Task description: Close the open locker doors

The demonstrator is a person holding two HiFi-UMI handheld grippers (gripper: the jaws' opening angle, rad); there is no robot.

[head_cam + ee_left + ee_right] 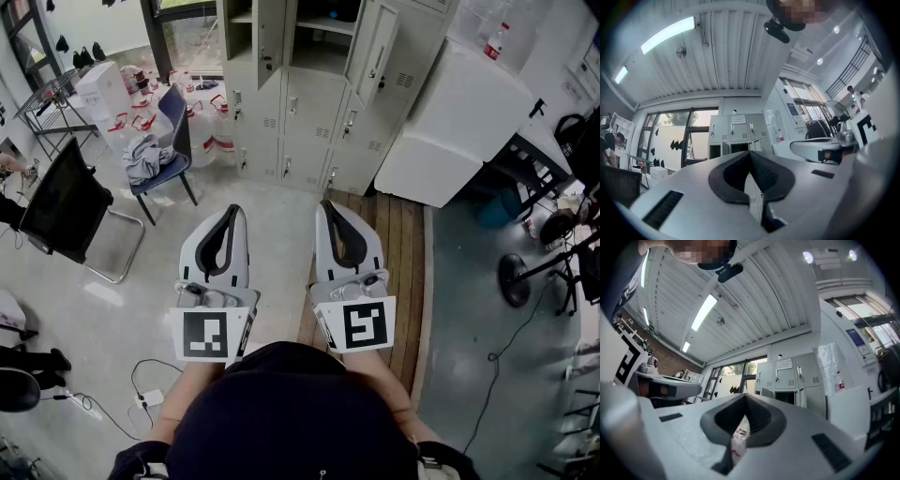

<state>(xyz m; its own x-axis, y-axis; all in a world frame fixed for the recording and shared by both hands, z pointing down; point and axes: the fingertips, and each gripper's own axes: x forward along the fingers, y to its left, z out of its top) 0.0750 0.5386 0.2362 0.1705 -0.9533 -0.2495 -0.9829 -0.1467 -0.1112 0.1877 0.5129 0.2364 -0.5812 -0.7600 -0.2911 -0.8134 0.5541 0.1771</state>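
Observation:
The grey locker bank [309, 103] stands ahead, across the floor. Two upper doors hang open: one on the left [270, 37], one on the right [375, 52], with a dark compartment between them. Both grippers are held side by side in front of the person, well short of the lockers. My left gripper [234, 210] has its tips together and nothing in it, as does my right gripper [325, 204]. In the left gripper view the lockers [736, 133] show beyond the shut jaws [750, 153]. The right gripper view shows the lockers [785, 376] above its shut tips [745, 396].
A blue chair with a grey cloth [164, 150] and a black folding chair [66, 202] stand at the left. Bags with red straps [141, 112] lie by the window. A white appliance [450, 122] stands right of the lockers. A wooden platform [398, 244] lies beneath, and cables [141, 394] trail on the floor.

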